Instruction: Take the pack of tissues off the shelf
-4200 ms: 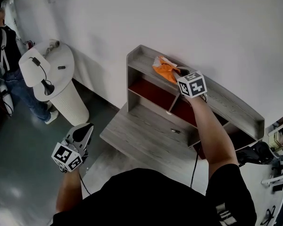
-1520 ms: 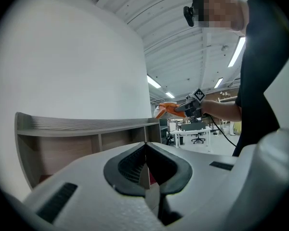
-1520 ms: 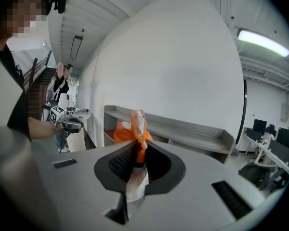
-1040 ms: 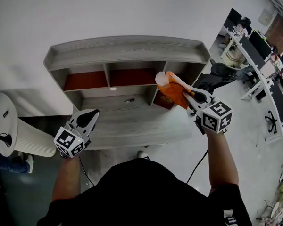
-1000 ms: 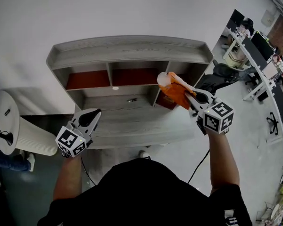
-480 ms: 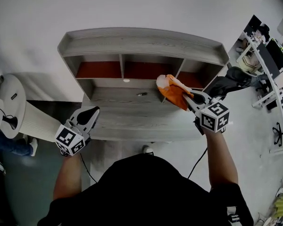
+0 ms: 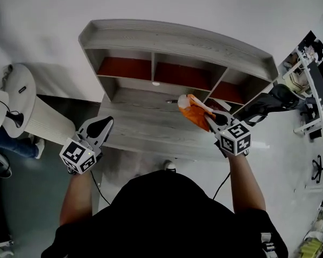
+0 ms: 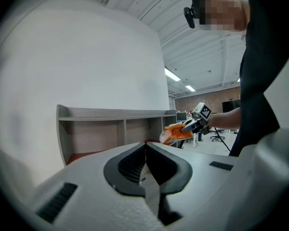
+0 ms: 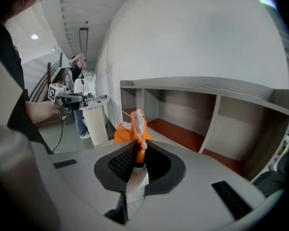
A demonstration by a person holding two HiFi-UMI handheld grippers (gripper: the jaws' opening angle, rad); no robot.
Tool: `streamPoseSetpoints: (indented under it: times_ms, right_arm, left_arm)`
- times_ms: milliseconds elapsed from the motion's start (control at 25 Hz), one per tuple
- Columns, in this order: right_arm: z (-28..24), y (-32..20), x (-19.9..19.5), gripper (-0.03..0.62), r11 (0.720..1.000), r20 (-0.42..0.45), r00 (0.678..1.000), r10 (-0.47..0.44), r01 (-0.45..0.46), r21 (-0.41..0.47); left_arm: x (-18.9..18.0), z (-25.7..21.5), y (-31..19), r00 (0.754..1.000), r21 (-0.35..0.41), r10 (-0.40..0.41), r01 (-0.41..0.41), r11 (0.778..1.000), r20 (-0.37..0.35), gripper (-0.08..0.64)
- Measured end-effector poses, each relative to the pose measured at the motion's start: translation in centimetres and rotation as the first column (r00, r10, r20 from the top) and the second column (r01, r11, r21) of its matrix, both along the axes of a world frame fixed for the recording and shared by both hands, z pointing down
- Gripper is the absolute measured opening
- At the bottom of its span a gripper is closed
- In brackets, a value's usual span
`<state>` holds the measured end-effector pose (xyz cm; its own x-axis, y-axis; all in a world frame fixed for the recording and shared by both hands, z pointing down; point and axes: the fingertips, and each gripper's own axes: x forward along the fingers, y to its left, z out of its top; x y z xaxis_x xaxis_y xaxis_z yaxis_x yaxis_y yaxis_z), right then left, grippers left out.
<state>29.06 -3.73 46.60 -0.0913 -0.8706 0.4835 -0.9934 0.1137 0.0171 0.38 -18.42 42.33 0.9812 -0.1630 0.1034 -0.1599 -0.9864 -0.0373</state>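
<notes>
**Pack of tissues off the shelf, gripped by the right gripper**

The right gripper (image 7: 211, 120) has its fingers clenched on the crumpled end of the orange pack of tissues (image 7: 192, 110), which sticks out at 11 o'clock from them. The pack hangs in the air over the wide lower ledge (image 7: 145, 123), clear of the shelf (image 7: 172, 36) at 12 o'clock. The left gripper (image 7: 102, 125), at 8 o'clock, has its fingers pressed together on nothing. The removal looks nearly done. The next move likely calls for drawing the pack back toward 6 o'clock, away from the unit, with a firm pinch, since only a thin edge of it is caught.
</notes>
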Motion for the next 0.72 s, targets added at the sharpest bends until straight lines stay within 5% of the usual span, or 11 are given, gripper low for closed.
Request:
streamPoseSetpoints:
  times_ms: [720]
  right_arm:
    - [8.6, -6.2, -5.2, 0.025, 0.979, 0.073, 0.981, -0.181, 0.187, -0.087]
  left_arm:
    - [-4.9, 1.1, -2.2, 0.980, -0.030, -0.200, 0.201, 0.979, 0.005, 0.020]
